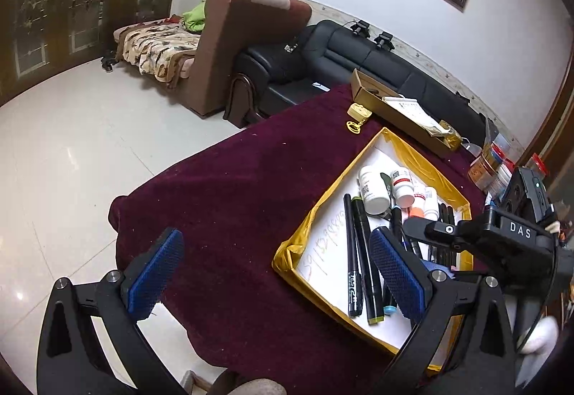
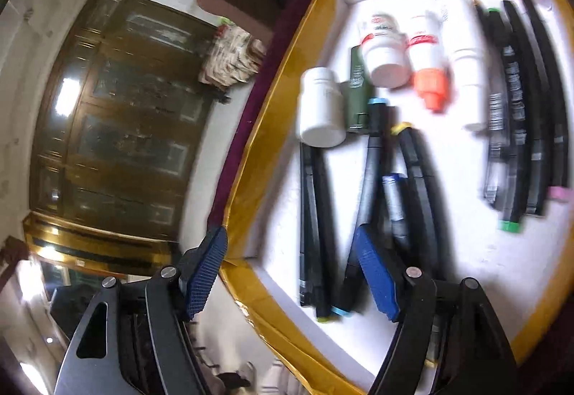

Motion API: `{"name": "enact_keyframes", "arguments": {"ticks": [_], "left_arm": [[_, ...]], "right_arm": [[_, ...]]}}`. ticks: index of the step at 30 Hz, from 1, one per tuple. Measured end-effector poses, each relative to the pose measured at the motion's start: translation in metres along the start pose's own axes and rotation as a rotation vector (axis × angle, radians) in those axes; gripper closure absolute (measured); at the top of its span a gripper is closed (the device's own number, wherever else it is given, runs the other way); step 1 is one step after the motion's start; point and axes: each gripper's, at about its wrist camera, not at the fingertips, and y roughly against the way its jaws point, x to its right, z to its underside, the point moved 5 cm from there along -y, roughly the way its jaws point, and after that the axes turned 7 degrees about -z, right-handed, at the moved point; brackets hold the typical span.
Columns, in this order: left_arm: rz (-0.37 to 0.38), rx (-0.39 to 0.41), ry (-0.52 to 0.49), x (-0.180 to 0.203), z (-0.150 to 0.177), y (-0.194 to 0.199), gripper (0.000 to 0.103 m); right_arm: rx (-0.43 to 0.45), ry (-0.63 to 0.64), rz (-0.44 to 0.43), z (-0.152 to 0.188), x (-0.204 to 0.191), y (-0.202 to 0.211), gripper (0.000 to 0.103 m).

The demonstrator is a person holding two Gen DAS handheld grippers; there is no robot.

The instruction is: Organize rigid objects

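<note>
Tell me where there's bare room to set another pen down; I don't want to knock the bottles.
Free: the white floor of the yellow-rimmed box between its near-left rim and the black marker, and the maroon cloth left of the box. Crowded: the far corner with the white bottles and the pen bundle along the right side.

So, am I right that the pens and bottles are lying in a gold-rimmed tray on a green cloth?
Not quite: the cloth is dark maroon, not green, as the left wrist view shows. The pens and bottles do lie in the gold-rimmed tray.
</note>
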Motion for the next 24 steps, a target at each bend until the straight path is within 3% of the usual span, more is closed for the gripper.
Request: {"name": "enact_keyframes", "arguments": {"ticks": [5, 8, 12, 16, 18, 20, 22, 24], "left_arm": [[0.005, 0.008, -0.005, 0.002, 0.000, -0.001, 0.000], [0.005, 0.008, -0.012, 0.004, 0.001, -0.001, 0.000], [0.004, 0.003, -0.013, 0.005, 0.001, -0.001, 0.000], [0.002, 0.001, -0.020, 0.005, 0.002, 0.000, 0.000], [0.004, 0.010, -0.025, 0.005, 0.001, 0.001, 0.000], [-0.003, 0.022, -0.030, 0.006, 0.000, 0.002, 0.000], [-0.001, 0.020, -0.031, 0.007, 0.000, 0.000, 0.000], [0.001, 0.009, -0.035, 0.009, 0.002, -0.002, 0.000]], "right_arm": [[0.201, -0.007, 0.005, -0.039, 0.002, 0.048, 0.034], [0.278, -0.019, 0.027, -0.066, 0.006, 0.054, 0.034], [0.277, -0.070, -0.043, -0.093, 0.007, 0.031, 0.034], [0.211, -0.128, 0.055, -0.096, 0.026, 0.005, 0.035], [0.189, -0.138, 0.028, -0.095, 0.027, 0.008, 0.035], [0.234, -0.116, -0.008, -0.096, 0.022, 0.024, 0.035], [0.308, -0.080, 0.032, -0.100, 0.020, 0.042, 0.035], [0.293, -0.084, 0.069, -0.100, 0.025, 0.041, 0.035]]}}
